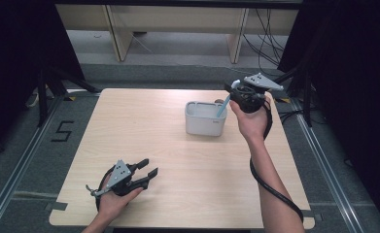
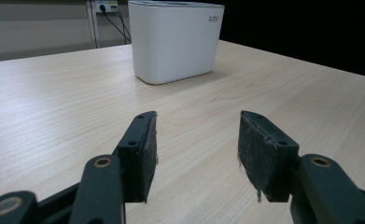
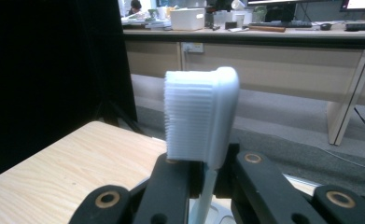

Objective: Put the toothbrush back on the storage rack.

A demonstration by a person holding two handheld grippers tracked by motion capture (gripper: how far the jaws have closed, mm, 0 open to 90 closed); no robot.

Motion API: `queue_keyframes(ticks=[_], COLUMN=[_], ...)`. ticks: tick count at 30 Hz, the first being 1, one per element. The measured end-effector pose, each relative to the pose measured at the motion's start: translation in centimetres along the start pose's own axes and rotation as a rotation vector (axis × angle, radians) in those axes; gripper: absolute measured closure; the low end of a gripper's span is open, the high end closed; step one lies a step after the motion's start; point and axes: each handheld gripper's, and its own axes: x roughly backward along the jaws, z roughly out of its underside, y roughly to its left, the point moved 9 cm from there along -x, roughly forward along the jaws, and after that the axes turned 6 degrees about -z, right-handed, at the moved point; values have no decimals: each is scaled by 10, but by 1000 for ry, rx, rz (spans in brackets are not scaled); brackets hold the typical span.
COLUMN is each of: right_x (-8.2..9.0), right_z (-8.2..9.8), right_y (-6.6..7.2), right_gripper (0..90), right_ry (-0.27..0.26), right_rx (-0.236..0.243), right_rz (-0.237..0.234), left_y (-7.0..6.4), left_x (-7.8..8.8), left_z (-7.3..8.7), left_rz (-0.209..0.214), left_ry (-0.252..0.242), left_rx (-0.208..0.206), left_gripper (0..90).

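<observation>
So a light blue toothbrush (image 1: pixel 221 108) is clamped in the right gripper (image 1: pixel 232 91), up around 1 o'clock on the wooden table (image 1: pixel 144 141). The jaws are closed tight on the neck just under the head, and in the right gripper view the white bristles (image 3: pixel 189 116) are seen standing up right above the jaws, facing 9 o'clock in that frame. In the high view the handle is slanted down from the gripper toward 7 o'clock, with its lower end dipped inside the white container (image 1: pixel 205 118); whether it's touching the bottom can't be told. The container is sat a bit past the middle of the table, toward 1 o'clock, just beside the right hand (image 1: pixel 251 119). The left gripper (image 1: pixel 147 168) is parked low over the table at about 7 o'clock, held in the left hand (image 1: pixel 114 196), jaws spread apart with nothing caught between the pads (image 2: pixel 148 154). From the left gripper view the container is seen straight ahead at 12 o'clock, well apart from those jaws.
</observation>
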Motion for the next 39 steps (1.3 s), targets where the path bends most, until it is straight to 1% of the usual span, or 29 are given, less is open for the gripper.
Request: queue_keyframes(ticks=[1, 4, 5, 6, 7, 10, 12, 15, 16, 20, 21, 22, 23, 24, 25, 26, 27, 28, 29, 30, 31, 32, 35, 36, 38, 39], right_x=[0, -1, 0, -1, -1, -2, -3, -4, -5, -8, -9, -9, -10, -10, -11, -12, -12, -12, -13, -14, -15, -15, -18, -18, -20, -21], right_z=[0, -1, -1, -2, -2, -1, -1, 1, 2, 5, 6, 8, 8, 9, 10, 11, 12, 13, 14, 15, 16, 17, 20, 20, 22, 23], right_y=[-1, -4, -5, -6, -7, -10, -13, -16, -16, -19, -19, -20, -20, -21, -22, -22, -23, -24, -22, -24, -24, -25, -25, -26, -26, -27], right_gripper=[869, 869, 869, 869, 869, 869, 869, 869, 869, 869, 869, 868, 869, 869, 868, 869, 868, 869, 868, 868, 868, 868, 868, 868, 868, 868], right_ry=[1, -8, -4, -10, -6, -7, -11, -5, -2, -2, 4, 7, 4, 10, 2, 8, 8, 13, 17, 14, 11, 20, 19, 17, 22, 20], right_rx=[-7, 3, -8, 4, -4, -4, 5, 6, -5, 6, -5, -8, -3, -10, 2, -12, -1, -1, -23, -17, -15, -11, -15, -7, -14, -6], right_rz=[4, 7, 14, 19, 19, 29, 37, 48, 48, 59, 55, 62, 57, 62, 65, 68, 64, 69, 65, 73, 64, 69, 61, 72, 61, 68], left_y=[0, 0, 0, 0, 0, 0, 0, 0, 0, 0, 0, 0, 0, 0, 0, 0, 0, 0, 0, 1, 0, 0, 0, 0, 0, 0], left_x=[0, 0, 0, 0, 0, 0, -1, -1, -1, 0, 0, 0, 0, 0, 0, 0, 0, 0, 0, 0, 0, 0, 0, 0, 0, 0], left_z=[0, 0, 0, 0, 0, 0, 0, 0, 0, 0, 0, 0, 0, 0, 0, 0, 0, 0, 0, 0, 0, 0, 0, 0, 0, 0], left_rz=[0, 0, 0, 0, 0, 1, 1, 1, 2, -1, -1, -1, -1, -1, -1, -1, 0, 0, 0, -2, 0, 0, 0, 0, 0, 0], left_ry=[0, 0, 1, 1, 1, -2, -2, -2, -3, 1, 1, 0, 1, 0, 1, 1, 1, 1, 1, 3, 2, 1, 1, 2, 1, 0], left_rx=[2, 3, 3, 3, 2, 2, 4, 4, 5, 5, 5, 5, 5, 5, 5, 4, 5, 4, 5, 5, 5, 6, 5, 5, 6, 6], left_gripper=[469, 469, 469, 469, 469, 469, 469, 469, 469, 469, 469, 469, 469, 469, 469, 469, 468, 469, 468, 468, 468, 468, 467, 467, 467, 467])
